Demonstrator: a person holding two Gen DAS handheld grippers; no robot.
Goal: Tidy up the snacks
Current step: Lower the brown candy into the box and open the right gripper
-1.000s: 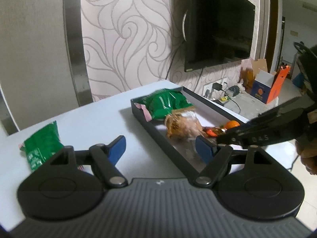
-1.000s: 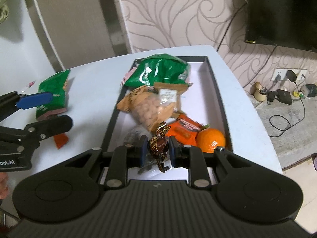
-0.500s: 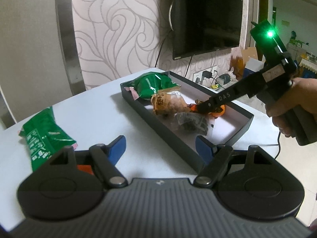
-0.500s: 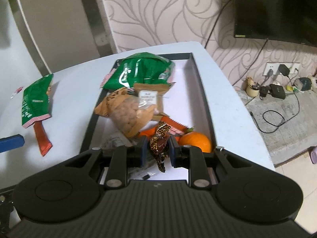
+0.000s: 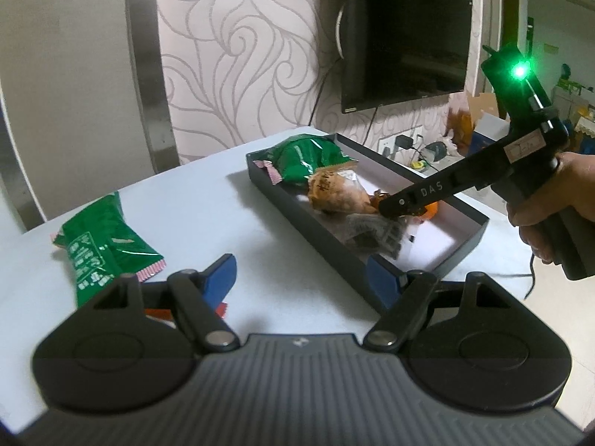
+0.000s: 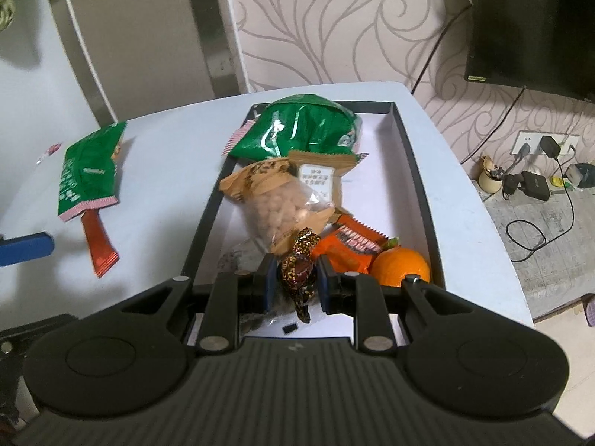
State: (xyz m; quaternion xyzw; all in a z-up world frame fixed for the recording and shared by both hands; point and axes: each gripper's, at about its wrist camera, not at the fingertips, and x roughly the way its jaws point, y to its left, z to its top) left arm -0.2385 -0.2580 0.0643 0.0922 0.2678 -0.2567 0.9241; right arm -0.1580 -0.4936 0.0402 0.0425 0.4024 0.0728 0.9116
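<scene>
Wrapped candy (image 6: 299,267) (brown-gold foil): pinched between the right gripper (image 6: 293,282) fingers, above the near end of the black tray (image 6: 416,171). Tray contents: green bag (image 6: 297,130), peanut pack (image 6: 277,204), orange wrapper (image 6: 344,245), orange (image 6: 399,267). Left gripper (image 5: 301,273): spread wide, holding nothing, over the white table (image 5: 208,215). Beside it: green packet (image 5: 100,245).

Wall-mounted television (image 5: 405,33), swirl-patterned wallpaper (image 5: 238,55), floor-level chargers and cables (image 6: 535,182).

green snack bag (image 6: 303,126), orange fruit (image 6: 399,265), brown-gold candy (image 6: 299,265), swirl-patterned wallpaper (image 6: 334,26)
</scene>
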